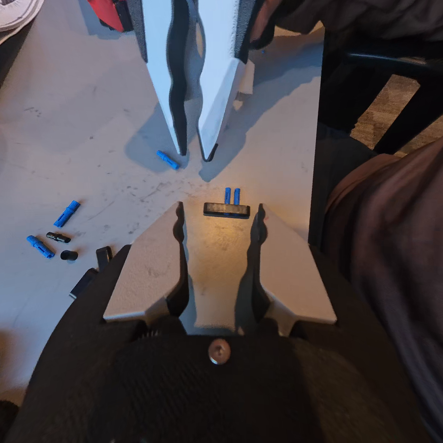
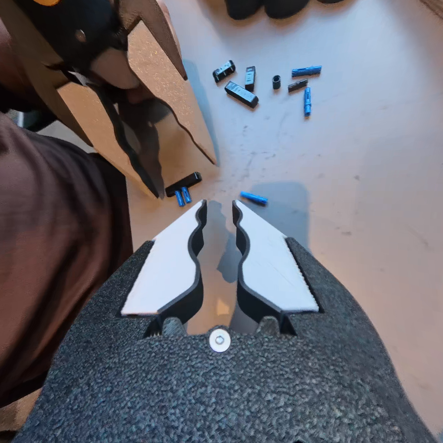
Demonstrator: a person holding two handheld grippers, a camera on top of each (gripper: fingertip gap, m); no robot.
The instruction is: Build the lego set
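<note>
Short black plastic beam with two blue pins [image 1: 226, 209]: light, rigid, slippery | grasp across long flat faces | left gripper [image 1: 220, 205] released, empty | right gripper [image 2: 219, 201] parted, empty.

You sit at a plain pale table [image 1: 60, 107] that looks like a desk in an office or lab, not a kitchen. Its top is scuffed with dark marks. Past the right edge you see brown carpet [image 1: 383, 112] and the black legs of a chair [image 1: 383, 62]. At the far left corner lies a white rounded object [image 1: 14, 12], and a red and black object [image 1: 107, 14] stands at the far edge.
</note>
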